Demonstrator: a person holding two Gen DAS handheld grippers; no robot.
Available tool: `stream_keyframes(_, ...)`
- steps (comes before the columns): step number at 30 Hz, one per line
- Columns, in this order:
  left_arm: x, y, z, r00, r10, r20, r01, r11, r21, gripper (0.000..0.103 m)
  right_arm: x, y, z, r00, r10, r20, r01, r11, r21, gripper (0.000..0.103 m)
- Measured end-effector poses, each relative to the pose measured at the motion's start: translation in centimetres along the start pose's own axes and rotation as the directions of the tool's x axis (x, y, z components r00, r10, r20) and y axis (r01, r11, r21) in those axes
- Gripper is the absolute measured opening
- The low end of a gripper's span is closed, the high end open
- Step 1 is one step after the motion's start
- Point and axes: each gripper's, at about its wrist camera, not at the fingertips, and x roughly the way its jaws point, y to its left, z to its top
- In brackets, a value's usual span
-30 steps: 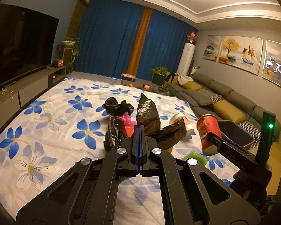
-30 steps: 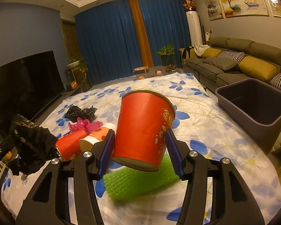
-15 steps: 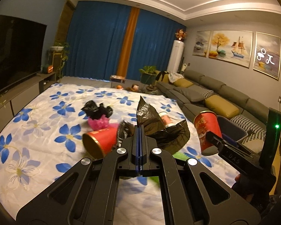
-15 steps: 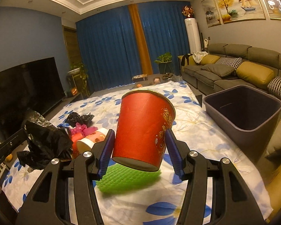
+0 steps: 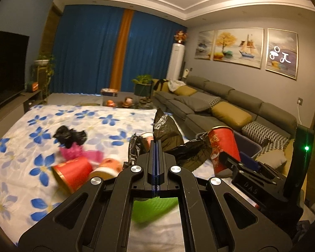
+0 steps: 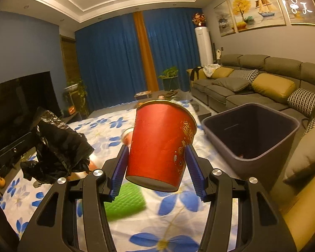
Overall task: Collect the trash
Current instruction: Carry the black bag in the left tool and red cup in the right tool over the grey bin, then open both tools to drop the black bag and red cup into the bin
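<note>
My left gripper [image 5: 155, 147] is shut on a crumpled black plastic bag [image 5: 168, 132], which hangs above the floral sheet [image 5: 21, 147]; the same bag [image 6: 58, 145] shows at the left of the right wrist view. My right gripper [image 6: 157, 159] is shut on a red paper cup [image 6: 159, 145], held upright and slightly tilted, just left of a dark grey bin [image 6: 252, 134]. That cup [image 5: 222, 145] and the right gripper [image 5: 233, 163] also appear at the right of the left wrist view. More trash lies on the sheet: a red cup [image 5: 71, 172] on its side, a pink wrapper [image 5: 77, 151], another black bag [image 5: 70, 135].
A green textured roll [image 6: 126, 201] lies on the sheet below my right gripper. A grey sofa [image 6: 262, 84] with yellow cushions runs along the right wall behind the bin. A TV and its low cabinet [image 5: 6, 105] line the left side. Blue curtains close the far end.
Both grippers have swung to the right and slightly up, carrying the black bag and the red cup. The bin now looms larger beside the cup. The floor trash has slid leftward in view.
</note>
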Motion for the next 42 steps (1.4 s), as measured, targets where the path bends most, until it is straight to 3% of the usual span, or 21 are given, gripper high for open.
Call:
stream_keyframes(22,9.7,-8.4,3.0,0.984,-0.169,-0.047,0.172,0.983,0.062,0.000,1.8,-7.6,2.9,0.978,-0.199,0.054,0.198,0.980,0.024,0.054)
stream_keyframes(31,15.1,-13.0,3.8,0.964,-0.255,-0.074,0.259,0.964,0.061,0.000,2.6,-11.5,3.6,0.957,-0.281,0.077,0.277,0.959,0.060,0.054)
stream_keyframes(42,21.1,-17.2,3.6,0.928,-0.347,-0.132,0.355,0.934,0.039,0.000,4.5,-14.7,3.5,0.946,-0.318,0.062,0.311,0.945,0.098,0.055)
